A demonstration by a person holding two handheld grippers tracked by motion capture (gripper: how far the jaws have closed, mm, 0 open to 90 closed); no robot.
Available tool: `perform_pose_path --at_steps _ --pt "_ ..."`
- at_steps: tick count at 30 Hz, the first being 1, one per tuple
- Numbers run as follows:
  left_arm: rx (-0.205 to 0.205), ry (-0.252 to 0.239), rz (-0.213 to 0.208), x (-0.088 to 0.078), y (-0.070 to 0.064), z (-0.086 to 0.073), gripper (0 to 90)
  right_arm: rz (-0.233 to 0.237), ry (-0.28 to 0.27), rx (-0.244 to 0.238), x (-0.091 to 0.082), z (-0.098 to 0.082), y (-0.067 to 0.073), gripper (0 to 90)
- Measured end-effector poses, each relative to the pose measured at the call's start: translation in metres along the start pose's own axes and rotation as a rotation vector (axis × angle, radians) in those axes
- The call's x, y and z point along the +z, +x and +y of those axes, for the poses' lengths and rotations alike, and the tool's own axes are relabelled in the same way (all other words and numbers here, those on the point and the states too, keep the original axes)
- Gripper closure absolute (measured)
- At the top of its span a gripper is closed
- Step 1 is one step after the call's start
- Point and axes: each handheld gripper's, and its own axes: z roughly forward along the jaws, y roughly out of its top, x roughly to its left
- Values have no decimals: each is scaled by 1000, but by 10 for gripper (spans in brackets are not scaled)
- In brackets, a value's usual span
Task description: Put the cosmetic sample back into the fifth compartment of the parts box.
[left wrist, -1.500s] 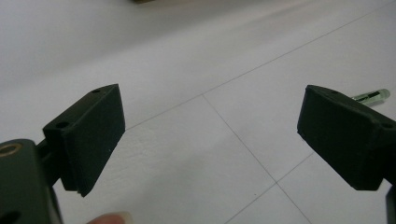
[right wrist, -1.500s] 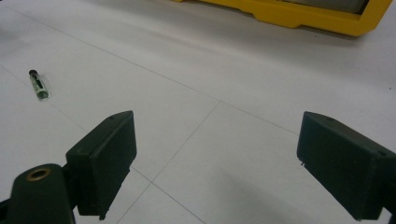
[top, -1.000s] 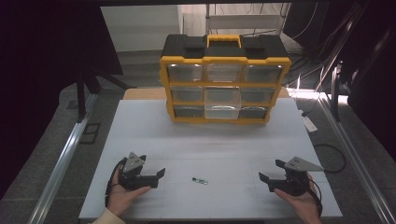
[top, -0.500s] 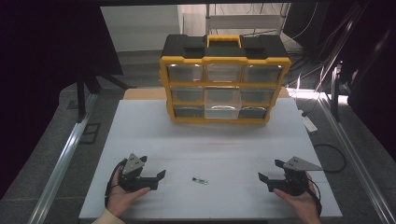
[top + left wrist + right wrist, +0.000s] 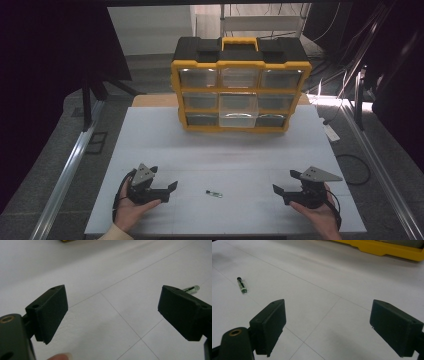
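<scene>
Vial [image 5: 213, 194], a tiny green-tinted glass one with a dark cap, is lying flat on the white table [image 5: 240, 150] near the front edge, roughly midway between my two hands in the high view. My left gripper [image 5: 170, 190] sits to its left, jaws spread and pointing toward it, not touching. My right gripper [image 5: 278, 192] is further off on the other side, also gaping and holding nothing. At the back of the table there's a yellow-and-black organizer [image 5: 240, 90] with clear drawers, and the middle drawer in the bottom row [image 5: 238, 116] looks pulled out a bit.

From the left gripper view, the left gripper [image 5: 112, 312] has its jaws wide apart with just bare table between them. I can see the vial [image 5: 191, 288] peeking out past the top of the right-hand jaw, so it's ahead and off to that side, not between the pads.

From the right gripper view, the right gripper [image 5: 327, 327] is wide open too, nothing in it. That vial [image 5: 242, 285] lies well off to the upper left, and the organizer's yellow base [image 5: 382, 248] runs along the top edge.
</scene>
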Motion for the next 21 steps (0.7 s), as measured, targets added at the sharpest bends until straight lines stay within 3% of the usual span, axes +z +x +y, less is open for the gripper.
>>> perform_pose_path --at_steps 21 --pt "12 15 0 2 -1 1 99 59 17 -55 11 20 17 139"
